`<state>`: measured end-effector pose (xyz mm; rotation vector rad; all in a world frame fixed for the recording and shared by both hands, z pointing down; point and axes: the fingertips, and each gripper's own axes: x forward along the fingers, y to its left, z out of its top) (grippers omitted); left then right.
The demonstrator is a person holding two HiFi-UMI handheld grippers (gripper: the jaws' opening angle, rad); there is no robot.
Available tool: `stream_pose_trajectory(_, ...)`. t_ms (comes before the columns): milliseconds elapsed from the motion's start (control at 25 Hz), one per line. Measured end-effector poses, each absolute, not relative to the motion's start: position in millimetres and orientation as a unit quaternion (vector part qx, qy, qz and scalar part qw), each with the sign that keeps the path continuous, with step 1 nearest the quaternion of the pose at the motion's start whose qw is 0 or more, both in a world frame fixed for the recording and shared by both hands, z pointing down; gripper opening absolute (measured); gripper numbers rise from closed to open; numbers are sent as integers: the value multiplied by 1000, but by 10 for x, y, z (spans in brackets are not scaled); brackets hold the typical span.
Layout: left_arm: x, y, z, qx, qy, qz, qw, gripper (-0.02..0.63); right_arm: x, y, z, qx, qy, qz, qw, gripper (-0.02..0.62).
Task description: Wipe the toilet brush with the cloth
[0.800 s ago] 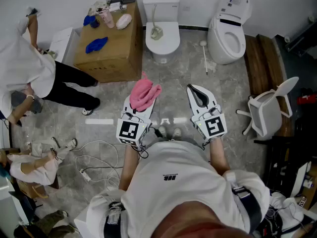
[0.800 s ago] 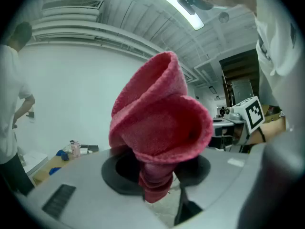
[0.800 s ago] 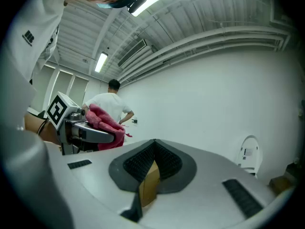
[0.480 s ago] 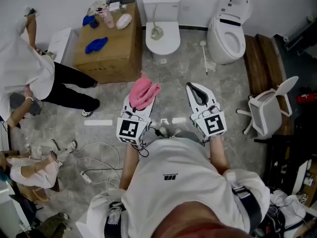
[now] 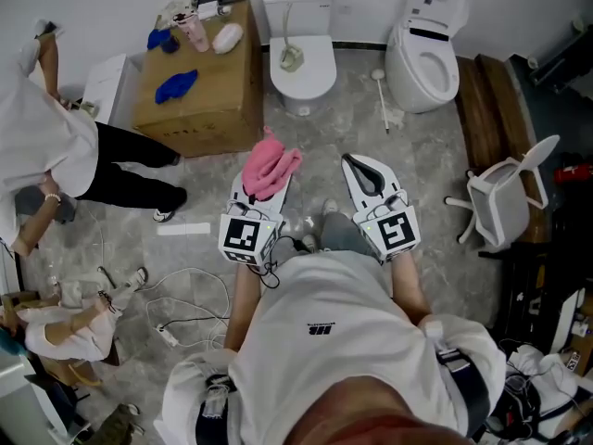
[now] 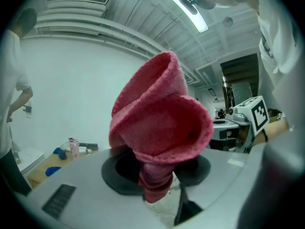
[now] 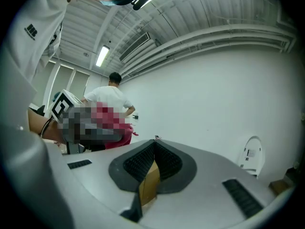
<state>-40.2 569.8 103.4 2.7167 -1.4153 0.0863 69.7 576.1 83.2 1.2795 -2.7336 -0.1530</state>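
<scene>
Toilet brush: on the floor between the two toilets, handle running up to the wall. Well ahead of both grippers, untouched.
Cloth: pink, bunched up, sticking out ahead of the left gripper.
Left gripper: clamped on the cloth's lower fold; the rest balloons above the pads.
Right gripper: jaws fully together, nothing between them.
Changed: toilets and cardboard box have slid slightly up-left in the head view, and a leg now shows between the grippers. Both grippers sit in the same spot in the frame, and the grip on the cloth is unchanged.
Meaning: looks like a step toward the brush. Approach phase, no wiping yet; the free right gripper probably takes the handle.
Head view only: shows the brush and the floor layout; neither gripper view has the brush in frame.
Left gripper view only: confirms the pinch point on the cloth.
Right gripper view only: confirms the pads meet with no gap.
</scene>
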Motion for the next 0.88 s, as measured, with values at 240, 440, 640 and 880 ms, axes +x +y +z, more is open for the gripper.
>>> stream_pose_trajectory(240, -446, 5393, 1103, 883, -466, 30, 48, 163, 686, 5426, 904, 421, -904, -46, 64, -3)
stream_pose_trajectory(440, -422, 4967, 1146, 880, -472, 34, 53, 163, 711, 4985, 940, 416, -906, -42, 65, -3)
stream_pose_trajectory(640, -312, 4425, 1117, 874, -480, 41, 54, 163, 847, 4422, 937, 408, -910, -35, 66, -3)
stream_pose_trajectory(880, -186, 3827, 1106, 866, -495, 45, 59, 163, 1001, 3778, 943, 392, -916, -31, 72, -3)
